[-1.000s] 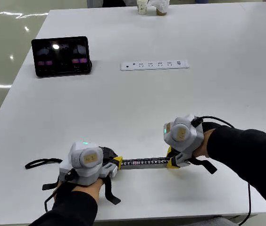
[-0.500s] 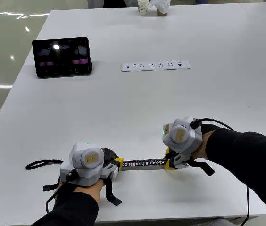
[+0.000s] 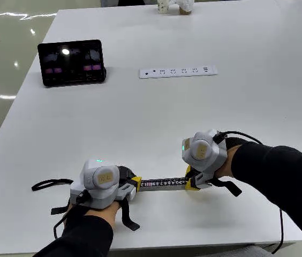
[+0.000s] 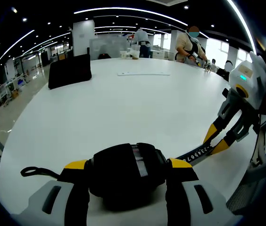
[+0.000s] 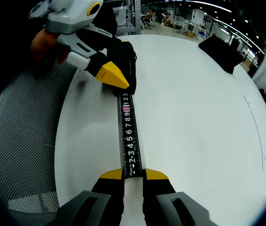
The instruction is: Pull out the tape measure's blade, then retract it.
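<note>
The left claw (image 4: 129, 165) is clamped on the tape measure's black case (image 3: 124, 175), which sits on the white surface (image 3: 156, 123). From the case the blade (image 3: 164, 183) runs out straight to the right, numbers up, low over the surface. The right claw (image 5: 133, 175) is closed on the blade's free end, well apart from the case. A tablet (image 3: 72, 62) and a power strip (image 3: 178, 71) lie far beyond the case.
</note>
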Demonstrator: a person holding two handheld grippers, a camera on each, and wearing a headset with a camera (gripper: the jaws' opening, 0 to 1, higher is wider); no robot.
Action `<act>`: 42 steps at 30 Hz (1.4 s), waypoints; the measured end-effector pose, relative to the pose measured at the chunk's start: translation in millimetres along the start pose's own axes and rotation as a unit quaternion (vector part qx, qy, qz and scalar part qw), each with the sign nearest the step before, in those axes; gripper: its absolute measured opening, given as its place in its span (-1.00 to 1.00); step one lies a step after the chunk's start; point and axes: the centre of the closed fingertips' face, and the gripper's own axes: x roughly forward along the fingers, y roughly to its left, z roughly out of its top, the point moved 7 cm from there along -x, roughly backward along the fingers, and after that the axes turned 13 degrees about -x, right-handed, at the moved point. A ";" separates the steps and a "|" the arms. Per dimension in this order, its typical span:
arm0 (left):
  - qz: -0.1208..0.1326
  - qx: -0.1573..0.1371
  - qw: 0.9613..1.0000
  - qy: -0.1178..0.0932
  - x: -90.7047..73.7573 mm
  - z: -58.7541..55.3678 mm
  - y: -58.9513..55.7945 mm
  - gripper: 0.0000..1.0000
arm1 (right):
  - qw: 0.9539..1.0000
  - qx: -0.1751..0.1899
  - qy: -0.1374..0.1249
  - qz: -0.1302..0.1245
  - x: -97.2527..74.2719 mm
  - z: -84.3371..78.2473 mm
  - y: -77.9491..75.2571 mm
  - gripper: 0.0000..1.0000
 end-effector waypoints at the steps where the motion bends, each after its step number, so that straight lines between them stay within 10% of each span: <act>1: 0.000 0.000 1.000 0.001 -0.1 0.0 0.0 0.21 | 1.000 0.001 0.001 0.000 0.0 -0.2 -0.4 -0.77; 42: 0.001 -0.001 1.000 0.002 0.3 -0.7 0.3 0.21 | 1.000 0.001 -0.023 -0.010 7.2 12.6 -2.0 -0.78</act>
